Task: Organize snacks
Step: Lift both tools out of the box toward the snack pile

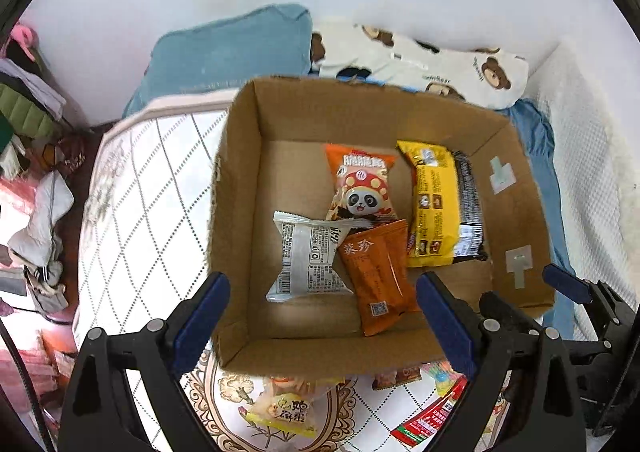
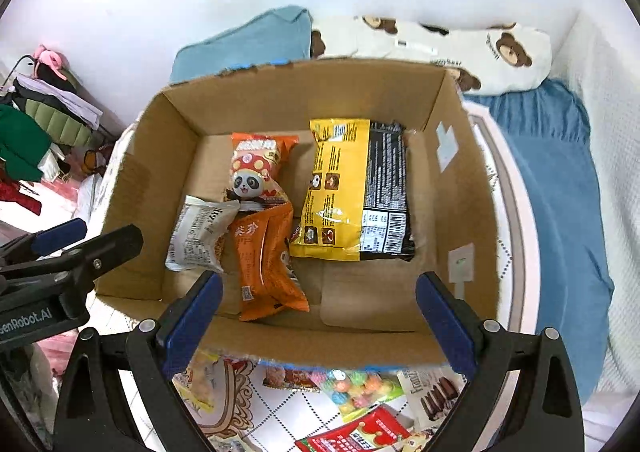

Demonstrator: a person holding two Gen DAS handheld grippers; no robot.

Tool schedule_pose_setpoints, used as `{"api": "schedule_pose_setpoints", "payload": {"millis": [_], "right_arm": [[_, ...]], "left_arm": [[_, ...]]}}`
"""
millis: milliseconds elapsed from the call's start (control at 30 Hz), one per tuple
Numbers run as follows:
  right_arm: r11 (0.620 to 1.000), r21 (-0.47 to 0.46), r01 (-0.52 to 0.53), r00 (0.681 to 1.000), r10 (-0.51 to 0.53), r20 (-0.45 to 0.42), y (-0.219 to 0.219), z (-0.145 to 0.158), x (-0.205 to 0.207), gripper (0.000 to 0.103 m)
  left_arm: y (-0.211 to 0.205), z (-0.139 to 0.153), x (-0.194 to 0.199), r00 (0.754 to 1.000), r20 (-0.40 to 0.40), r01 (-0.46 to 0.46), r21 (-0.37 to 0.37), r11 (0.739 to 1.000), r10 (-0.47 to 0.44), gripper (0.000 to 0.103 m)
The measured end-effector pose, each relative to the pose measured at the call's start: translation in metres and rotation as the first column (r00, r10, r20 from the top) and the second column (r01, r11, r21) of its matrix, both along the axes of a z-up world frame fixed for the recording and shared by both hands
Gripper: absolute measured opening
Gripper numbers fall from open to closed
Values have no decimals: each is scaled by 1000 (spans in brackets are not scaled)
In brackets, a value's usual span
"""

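From the left wrist, the left gripper (image 1: 322, 316) hung spread and empty above the open brown cardboard box (image 1: 240, 180), where four packets lay; loose snacks, among them a pale yellow packet (image 1: 286, 410), lay on the quilted bed below and behind its fingertips. From the right wrist, the right gripper (image 2: 318, 318), likewise spread and empty, hovered over the box's near wall; a bag of multicoloured candies (image 2: 358, 390) lay just beneath it, probably the nearer pick.

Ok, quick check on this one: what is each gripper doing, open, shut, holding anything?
Left gripper: open, holding nothing, above the cardboard box.
Right gripper: open, holding nothing, above the same box.
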State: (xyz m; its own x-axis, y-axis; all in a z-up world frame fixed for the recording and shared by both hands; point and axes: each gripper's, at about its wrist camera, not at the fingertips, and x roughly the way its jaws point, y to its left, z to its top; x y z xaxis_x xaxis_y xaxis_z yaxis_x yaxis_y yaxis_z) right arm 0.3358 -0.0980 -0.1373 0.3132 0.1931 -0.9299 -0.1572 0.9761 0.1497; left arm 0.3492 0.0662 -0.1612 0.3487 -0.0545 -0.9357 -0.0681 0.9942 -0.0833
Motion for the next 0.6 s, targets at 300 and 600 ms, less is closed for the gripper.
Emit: {"api": "schedule_pose_setpoints", "payload": {"millis": [300, 600], "right_arm": [[1000, 10, 4, 991, -5, 133, -9, 43, -47, 99], [994, 102, 28, 989, -43, 144, -26, 56, -87, 99]], "left_arm": [[-8, 34, -45, 994, 110, 11, -17, 1000, -9, 95], [-6, 49, -86, 988, 157, -4, -26, 1000, 8, 95]]}}
